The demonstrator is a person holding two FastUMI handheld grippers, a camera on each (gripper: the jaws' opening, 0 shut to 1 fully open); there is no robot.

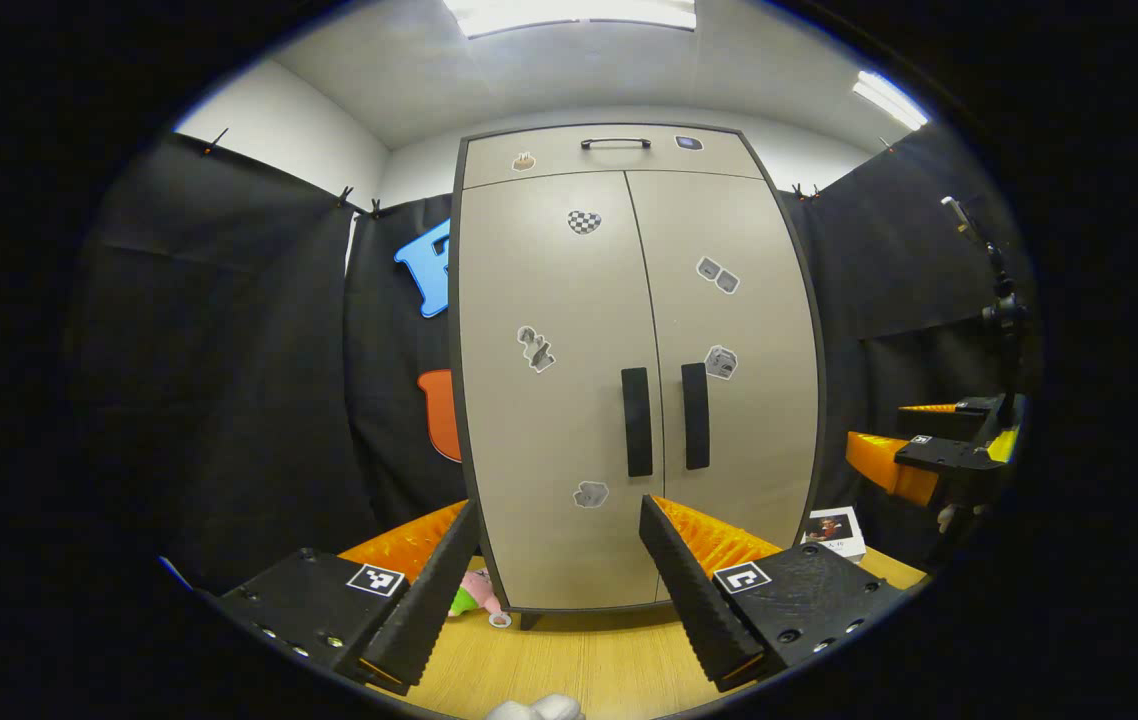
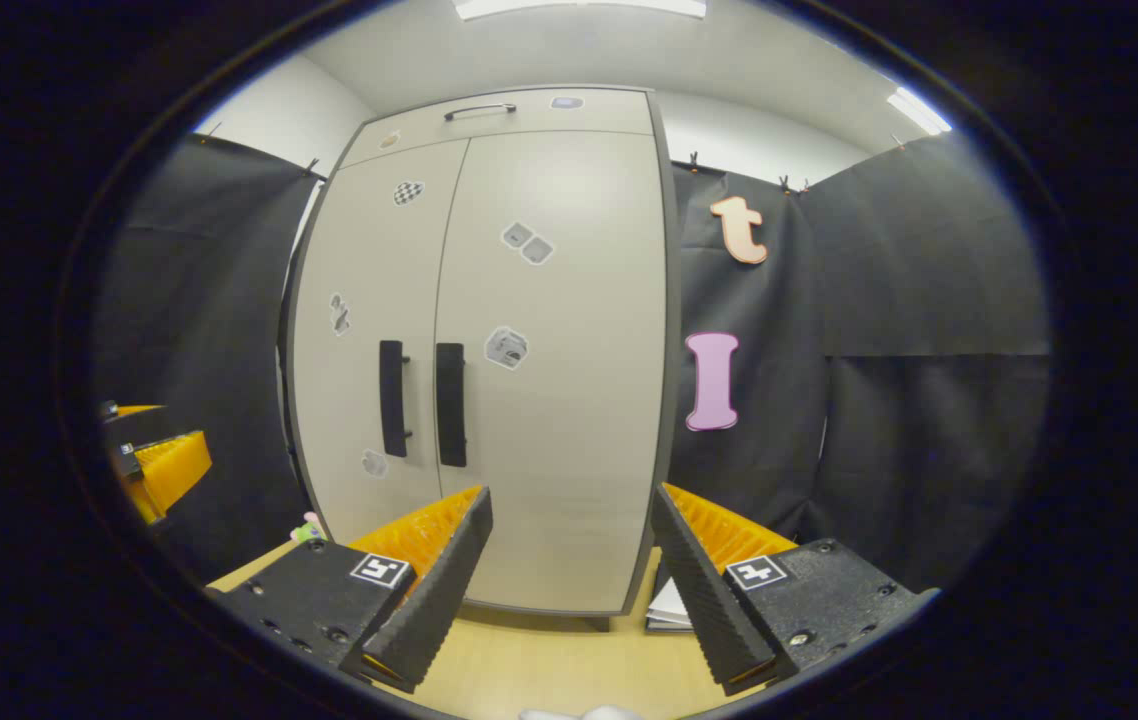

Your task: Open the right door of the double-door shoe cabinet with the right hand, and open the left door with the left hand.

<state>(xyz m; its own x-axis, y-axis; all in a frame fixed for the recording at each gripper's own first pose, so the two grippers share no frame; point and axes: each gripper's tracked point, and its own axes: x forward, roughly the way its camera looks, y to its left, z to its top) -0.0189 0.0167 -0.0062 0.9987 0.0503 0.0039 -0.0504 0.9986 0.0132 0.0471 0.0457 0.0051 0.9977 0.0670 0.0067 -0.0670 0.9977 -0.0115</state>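
The shoe cabinet stands upright on the wooden bench, both doors closed. The left door and right door meet at the middle, each with a dark vertical handle: left handle, right handle. The left hand-held gripper hangs released in front of the doors, grasping nothing. The right hand-held gripper is likewise spread wide, short of the cabinet.

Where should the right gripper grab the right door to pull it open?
Grab the right door's handle, the tall dark bar beside the middle seam. Come straight from the front with the right gripper open, one finger on each side of the bar, around its middle. The door is shut.
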